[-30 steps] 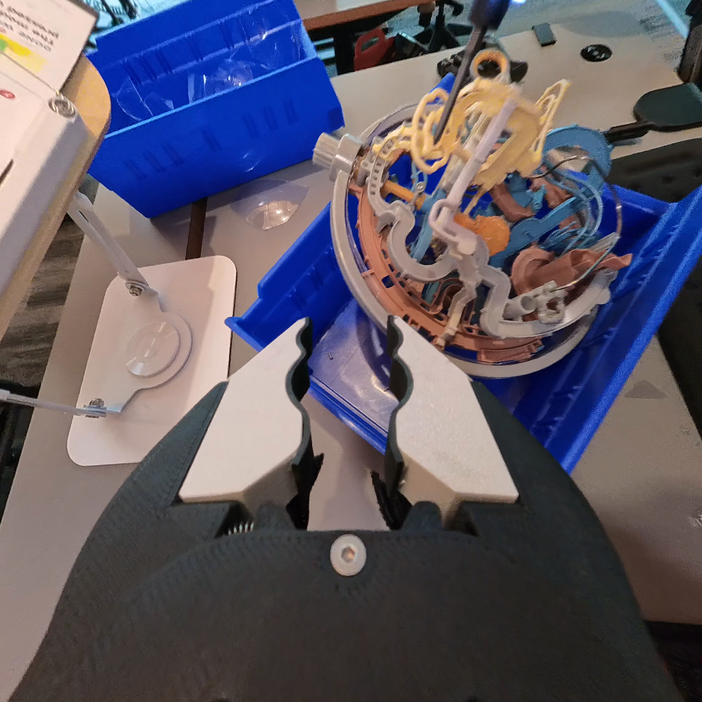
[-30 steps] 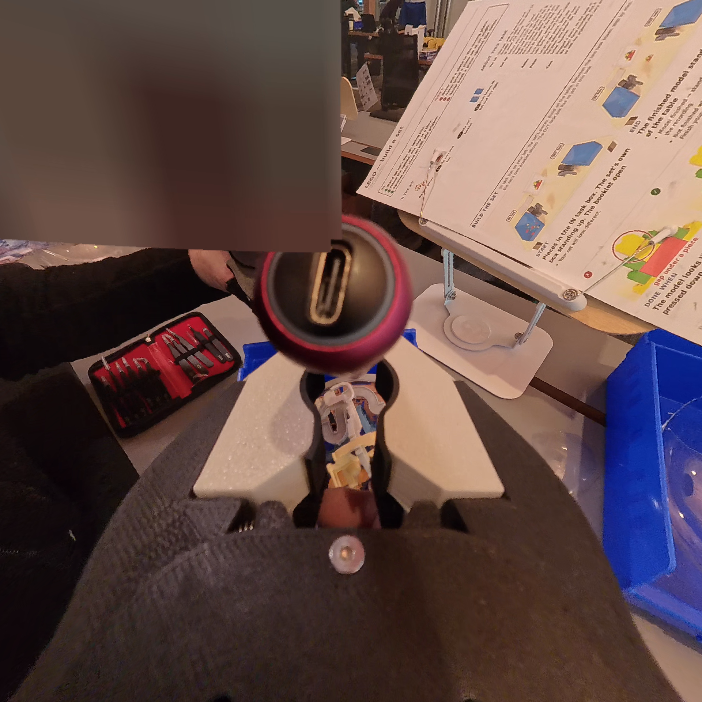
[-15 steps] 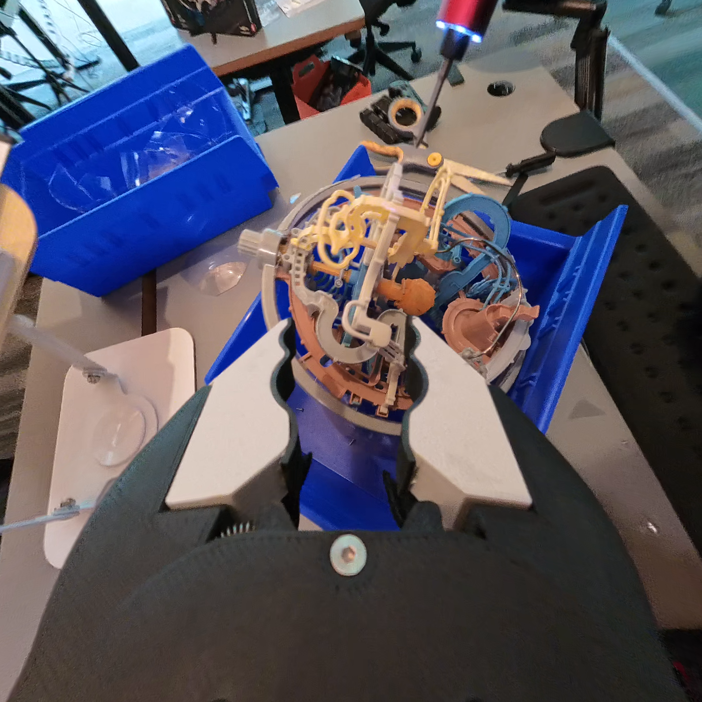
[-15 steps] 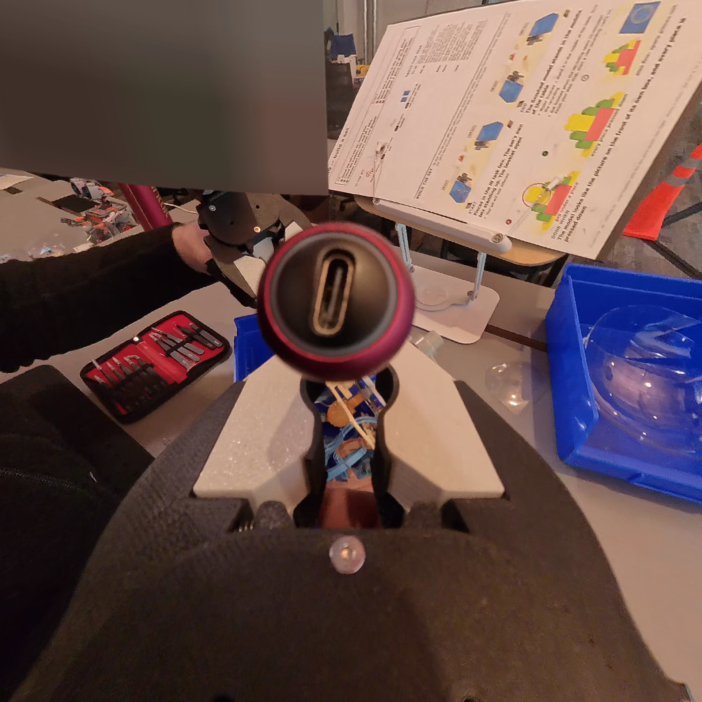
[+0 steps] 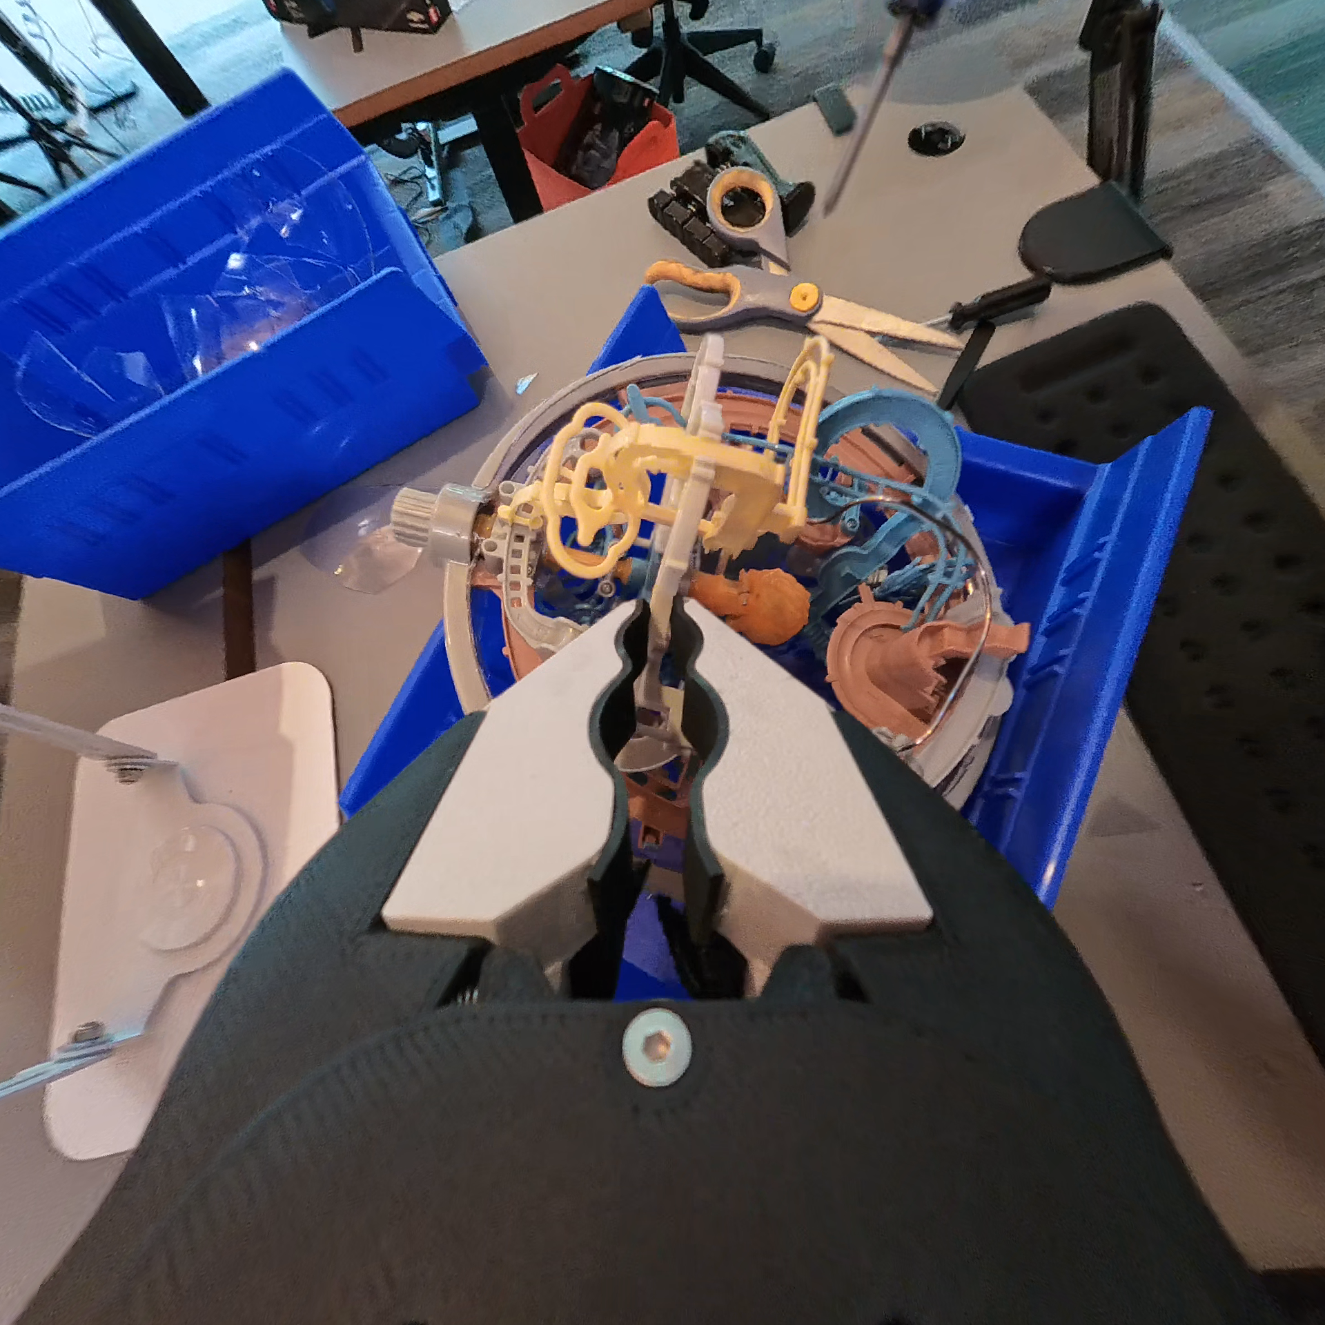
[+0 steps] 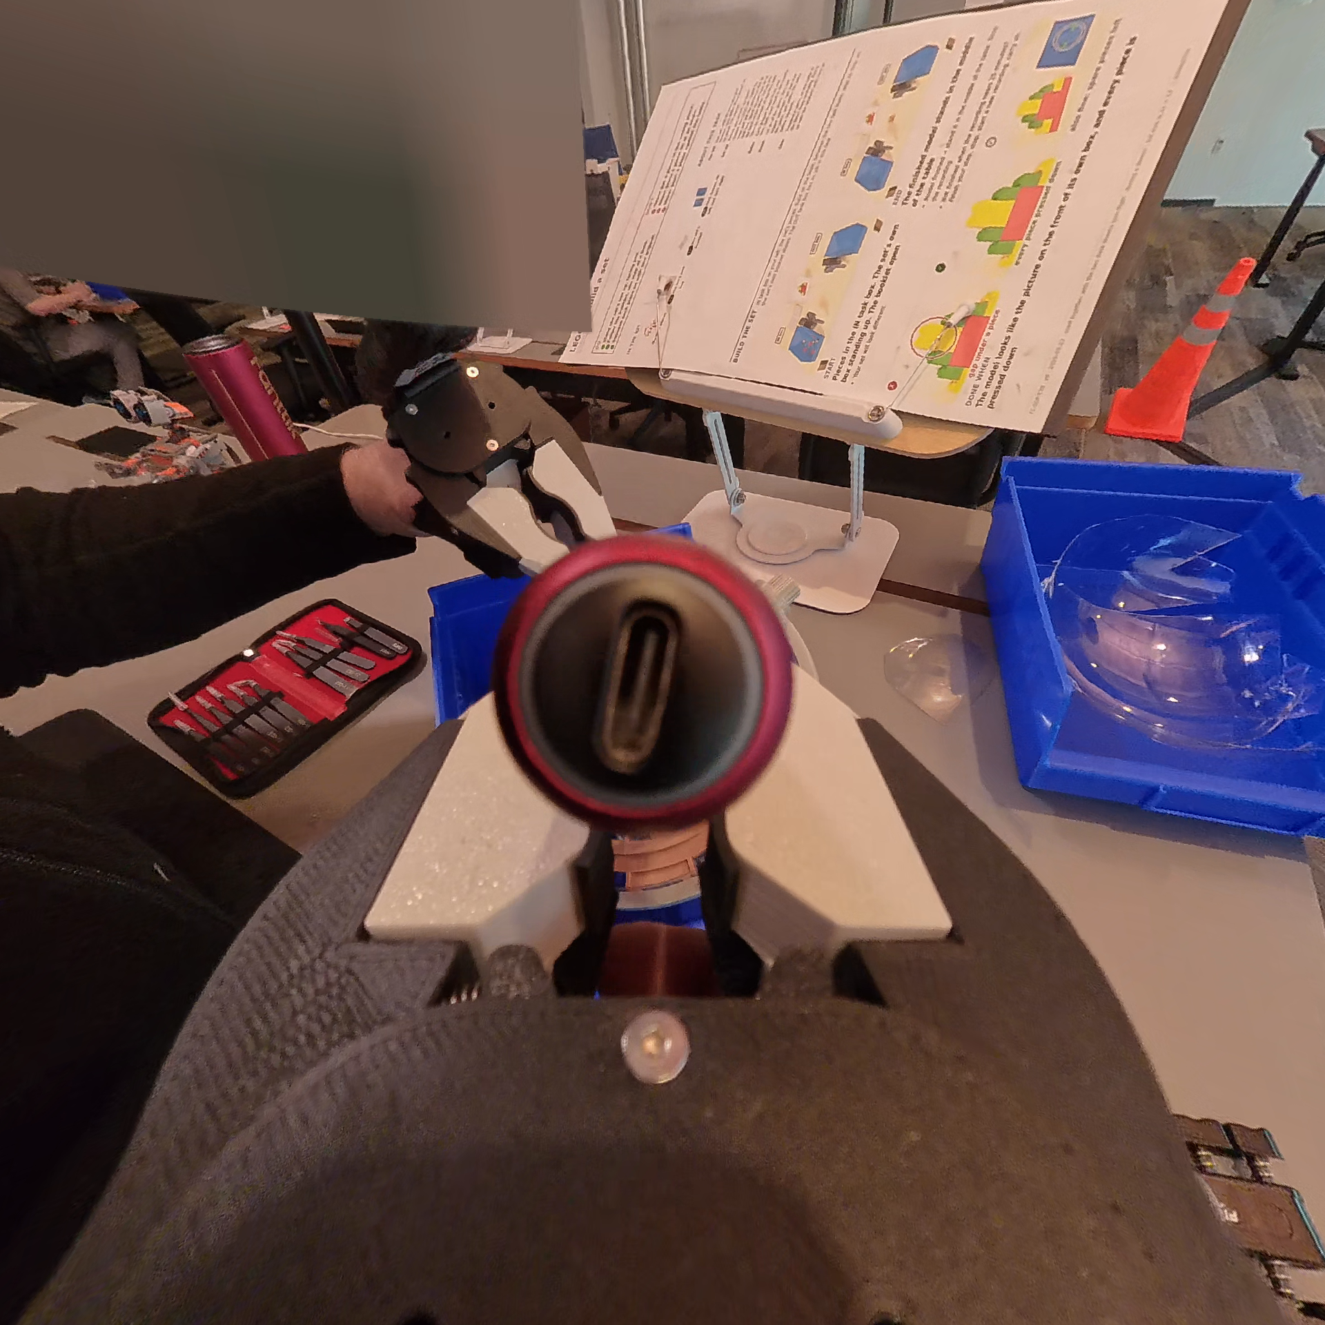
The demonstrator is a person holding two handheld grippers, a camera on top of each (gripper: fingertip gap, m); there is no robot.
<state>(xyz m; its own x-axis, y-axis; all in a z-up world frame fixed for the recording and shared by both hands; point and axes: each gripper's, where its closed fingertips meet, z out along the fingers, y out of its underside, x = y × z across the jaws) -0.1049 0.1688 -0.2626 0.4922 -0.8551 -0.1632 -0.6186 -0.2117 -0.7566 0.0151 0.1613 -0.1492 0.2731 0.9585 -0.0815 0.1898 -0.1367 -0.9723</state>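
Note:
A maze ball [image 5: 724, 480] with its top shell off, full of yellow, blue, brown and grey plastic tracks, sits in a blue bin [image 5: 1090, 609]. My left gripper [image 5: 659, 616] is shut on a pale grey strut [image 5: 677, 530] of the ball's inner frame, both pads against it. It also shows in the right wrist view [image 6: 545, 530], held by a hand. My right gripper [image 6: 645, 717] is shut on a red electric screwdriver [image 6: 642, 681], whose rear end hides the fingertips. The screwdriver's thin bit [image 5: 864, 115] hangs above the table beyond the ball, clear of it.
Scissors [image 5: 803, 305] lie just behind the bin. A second blue bin [image 5: 215, 459] holds a clear dome [image 6: 1176, 631]. A white stand [image 6: 789, 538] carries a printed sheet [image 6: 896, 215]. A red tool case [image 6: 287, 688] and a black mat [image 5: 1219, 573] lie on the table. Left tips to right tips: about 15 cm.
My left gripper opened wide, moved forward into the ball and closed on the grey strut. The screwdriver bit rose out of the ball and away behind it, still held.

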